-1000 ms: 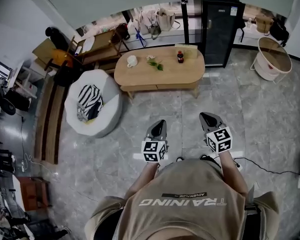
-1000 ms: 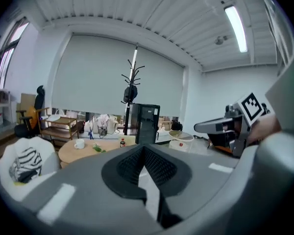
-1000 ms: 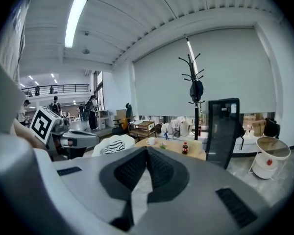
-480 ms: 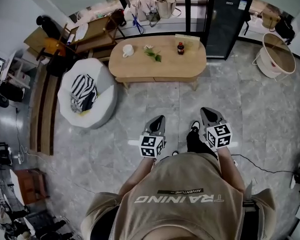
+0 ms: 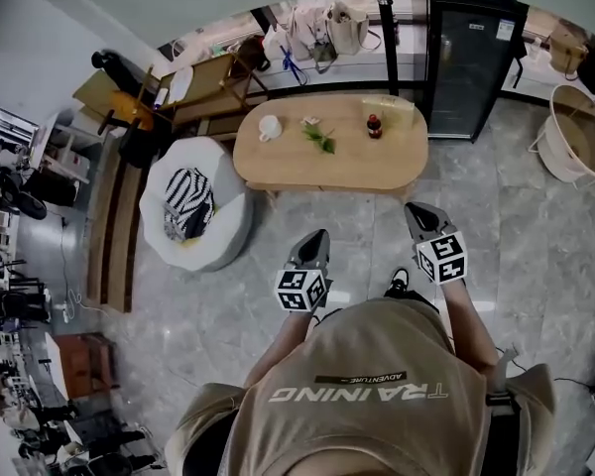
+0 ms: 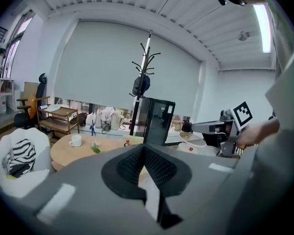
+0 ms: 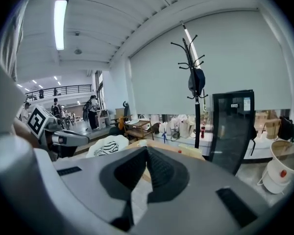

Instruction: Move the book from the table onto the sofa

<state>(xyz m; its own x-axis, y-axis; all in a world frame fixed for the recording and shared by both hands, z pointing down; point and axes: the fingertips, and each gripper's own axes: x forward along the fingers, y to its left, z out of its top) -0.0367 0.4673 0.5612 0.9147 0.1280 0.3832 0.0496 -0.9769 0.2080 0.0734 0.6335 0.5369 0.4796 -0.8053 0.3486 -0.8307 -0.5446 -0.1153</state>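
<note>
A pale yellow book (image 5: 402, 109) lies at the far right end of the oval wooden table (image 5: 337, 164). The sofa, a white beanbag seat (image 5: 218, 228) with a striped cloth on it, stands on the floor left of the table. My left gripper (image 5: 316, 243) and right gripper (image 5: 417, 214) are held side by side over the grey floor, short of the table's near edge and pointing at it. The left gripper (image 6: 144, 153) is shut and empty, and so is the right gripper (image 7: 147, 153). Neither touches the book.
On the table stand a white cup (image 5: 269, 126), a green sprig (image 5: 320, 138) and a small dark bottle (image 5: 374, 125). Behind it are a black cabinet (image 5: 471, 62) and a coat stand (image 5: 388, 28). A round white basket (image 5: 580, 132) is at the right, wooden shelves (image 5: 203, 82) at the left.
The person has stepped forward, and both grippers have travelled with them towards the table. Both pairs of jaws look shut and empty throughout.
</note>
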